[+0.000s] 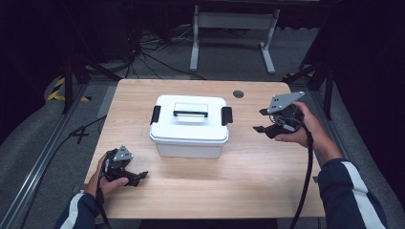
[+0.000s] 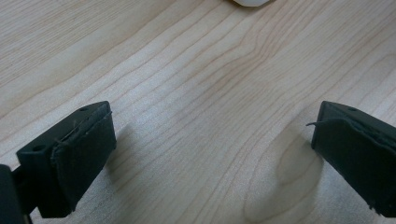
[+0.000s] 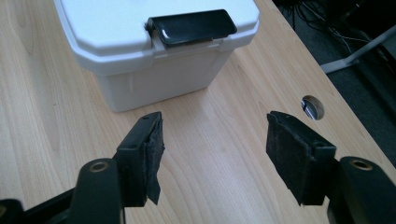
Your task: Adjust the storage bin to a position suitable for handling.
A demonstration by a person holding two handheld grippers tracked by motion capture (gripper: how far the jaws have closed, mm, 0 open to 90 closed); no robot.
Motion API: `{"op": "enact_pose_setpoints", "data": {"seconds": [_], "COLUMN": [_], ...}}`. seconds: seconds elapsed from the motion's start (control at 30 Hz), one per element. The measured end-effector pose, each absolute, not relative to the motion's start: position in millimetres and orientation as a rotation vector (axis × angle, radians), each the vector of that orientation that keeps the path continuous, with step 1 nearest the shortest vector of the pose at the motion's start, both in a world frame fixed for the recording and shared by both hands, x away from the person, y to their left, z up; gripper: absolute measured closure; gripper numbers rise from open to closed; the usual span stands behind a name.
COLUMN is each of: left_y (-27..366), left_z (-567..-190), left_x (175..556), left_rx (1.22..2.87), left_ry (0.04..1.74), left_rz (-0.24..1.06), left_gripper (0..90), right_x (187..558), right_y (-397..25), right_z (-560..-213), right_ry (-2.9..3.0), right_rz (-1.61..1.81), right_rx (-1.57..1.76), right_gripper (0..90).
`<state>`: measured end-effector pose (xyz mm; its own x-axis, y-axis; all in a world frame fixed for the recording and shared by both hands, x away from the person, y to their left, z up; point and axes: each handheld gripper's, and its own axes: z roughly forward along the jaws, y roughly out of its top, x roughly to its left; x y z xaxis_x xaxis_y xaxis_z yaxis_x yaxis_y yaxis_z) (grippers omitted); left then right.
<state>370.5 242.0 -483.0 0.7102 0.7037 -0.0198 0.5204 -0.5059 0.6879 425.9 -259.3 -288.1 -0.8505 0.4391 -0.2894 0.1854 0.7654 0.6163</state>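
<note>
A white plastic storage box with a black carry handle and black side latches (image 1: 189,126) sits closed near the middle of the pale wooden surface (image 1: 239,186). The left claw (image 1: 136,177), held in a hand at the near left corner, lies low on the wood with the box ahead of it and to its right, well apart. The right claw (image 1: 262,120) is held higher, to the right of the box, its jaws pointing toward the box's right end.

The left gripper view looks down at bare wood grain between the left claw (image 2: 212,140) jaws, which stand wide apart with nothing between them; a sliver of the white box (image 2: 252,2) shows at the top edge.

The right gripper view gives what the high view cannot: the black latch (image 3: 192,27) on the box's end wall seen close, lying flat against the lid edge (it looks fastened), straight ahead of the right claw (image 3: 215,130) and slightly left. These jaws too are spread wide and grip nothing. Ahead and right of this claw is a round cable hole (image 3: 312,107) in the wood.
</note>
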Motion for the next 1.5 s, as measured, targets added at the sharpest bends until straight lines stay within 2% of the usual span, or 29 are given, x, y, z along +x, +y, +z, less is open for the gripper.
{"op": "enact_pose_setpoints", "data": {"seconds": [0.67, 1.5], "left_y": [242, 242], "left_z": [-483, -483], "left_x": [370, 370], "left_rx": [2.226, 2.225], "left_ry": [0.927, 0.93], "left_rz": [0.344, 0.341], "left_gripper": [0.3, 0.3], "right_x": [445, 465], "right_y": [-224, -141], "right_z": [-274, -263], "right_ry": [2.595, 2.674], "right_rz": [0.808, 0.67], "right_rx": [0.406, 0.203], "right_gripper": [38.7, 45.2]}}
